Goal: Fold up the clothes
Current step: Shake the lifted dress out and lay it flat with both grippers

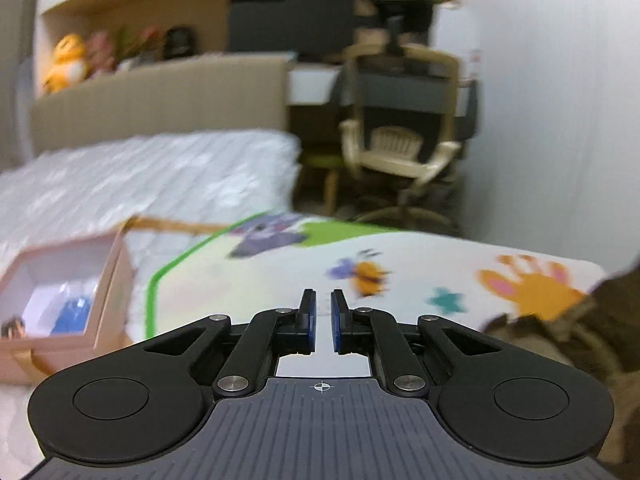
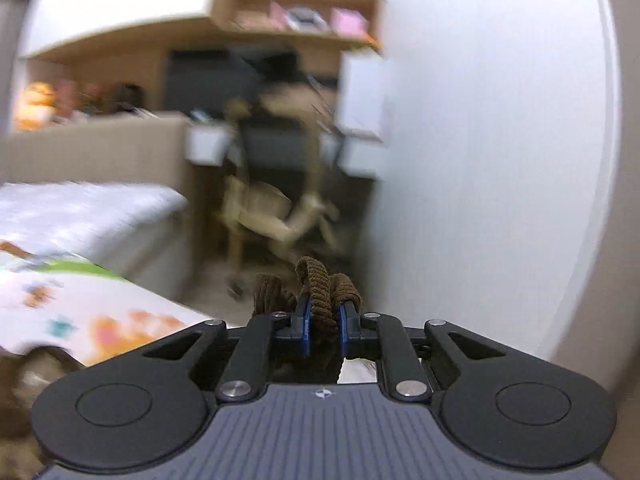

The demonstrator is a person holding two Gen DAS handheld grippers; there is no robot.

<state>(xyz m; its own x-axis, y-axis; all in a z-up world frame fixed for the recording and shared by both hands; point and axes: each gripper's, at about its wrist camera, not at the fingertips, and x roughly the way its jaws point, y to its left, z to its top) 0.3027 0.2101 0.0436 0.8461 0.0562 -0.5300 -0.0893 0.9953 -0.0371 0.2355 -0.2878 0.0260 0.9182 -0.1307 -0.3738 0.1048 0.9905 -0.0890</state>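
Observation:
A brown corduroy garment (image 2: 316, 292) is pinched between the fingers of my right gripper (image 2: 323, 312), which is shut on it and holds it above the play mat's edge. More of the brown garment hangs at the lower left of the right wrist view (image 2: 24, 384) and shows at the right edge of the left wrist view (image 1: 580, 340). My left gripper (image 1: 323, 312) is nearly closed with a narrow gap, holds nothing, and hovers over the colourful play mat (image 1: 400, 264). Both views are motion-blurred.
A pink open box (image 1: 68, 300) with a blue item sits left of the mat. A white quilted mattress (image 1: 140, 176) lies behind. A beige chair (image 1: 400, 152) and desk stand at the back, and a white wall (image 2: 480, 160) is to the right.

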